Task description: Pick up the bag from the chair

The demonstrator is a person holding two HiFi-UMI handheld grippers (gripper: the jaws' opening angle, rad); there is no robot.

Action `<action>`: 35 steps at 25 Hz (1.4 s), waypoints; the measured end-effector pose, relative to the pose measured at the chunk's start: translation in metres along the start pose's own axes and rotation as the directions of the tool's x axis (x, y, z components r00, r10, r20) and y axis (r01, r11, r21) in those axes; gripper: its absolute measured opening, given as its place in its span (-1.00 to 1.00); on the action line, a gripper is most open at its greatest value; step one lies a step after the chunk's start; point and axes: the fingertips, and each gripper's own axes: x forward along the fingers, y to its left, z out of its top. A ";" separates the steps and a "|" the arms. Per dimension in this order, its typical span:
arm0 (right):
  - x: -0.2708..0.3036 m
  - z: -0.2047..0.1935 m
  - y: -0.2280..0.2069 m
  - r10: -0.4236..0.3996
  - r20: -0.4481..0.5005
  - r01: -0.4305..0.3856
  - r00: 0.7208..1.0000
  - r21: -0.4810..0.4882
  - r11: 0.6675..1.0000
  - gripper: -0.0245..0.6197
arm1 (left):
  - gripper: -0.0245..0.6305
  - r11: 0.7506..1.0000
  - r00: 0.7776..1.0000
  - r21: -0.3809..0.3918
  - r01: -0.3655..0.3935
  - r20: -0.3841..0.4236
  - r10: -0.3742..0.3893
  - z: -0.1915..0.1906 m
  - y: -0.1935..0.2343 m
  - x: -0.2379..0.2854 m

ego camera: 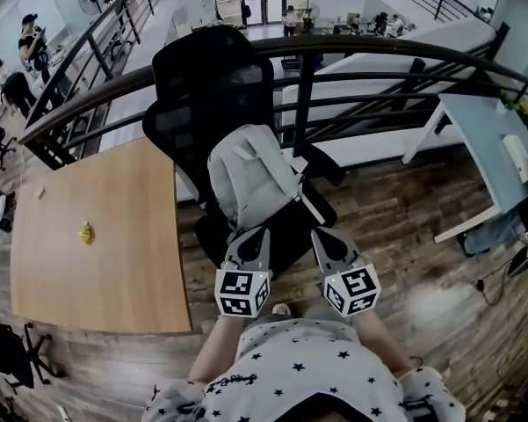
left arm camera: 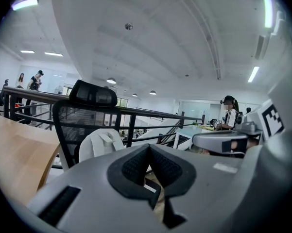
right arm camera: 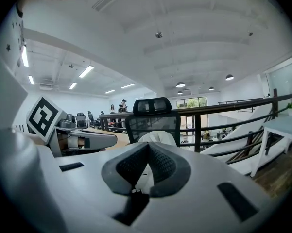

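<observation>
- Both jaw pairs pressed together, empty: left gripper (ego camera: 249, 236), right gripper (ego camera: 327, 237)
- Bag (ego camera: 250, 181) leans upright on chair (ego camera: 213, 77) seat, just beyond the tips
- Bag base cut off behind both grippers

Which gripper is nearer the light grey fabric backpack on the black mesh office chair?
Left, in the head view. The left gripper sits just below the light grey backpack; the right gripper is off toward its lower right. Neither touches it.
</observation>
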 end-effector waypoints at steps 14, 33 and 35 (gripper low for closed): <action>0.132 -0.006 0.011 0.174 -0.060 -0.176 0.983 -0.043 0.983 -0.94 | -0.90 0.974 0.979 -0.097 -0.204 0.000 0.205 0.011 0.100 0.007; 0.307 -0.074 -0.038 0.419 -0.252 -0.444 0.872 -0.048 0.895 -0.54 | -0.90 0.846 0.861 -0.218 -0.486 0.048 0.506 0.035 0.194 0.073; 0.318 -0.087 -0.040 0.429 -0.279 -0.459 0.859 -0.051 0.887 -0.50 | -0.90 0.828 0.844 -0.222 -0.515 0.041 0.535 0.033 0.198 0.073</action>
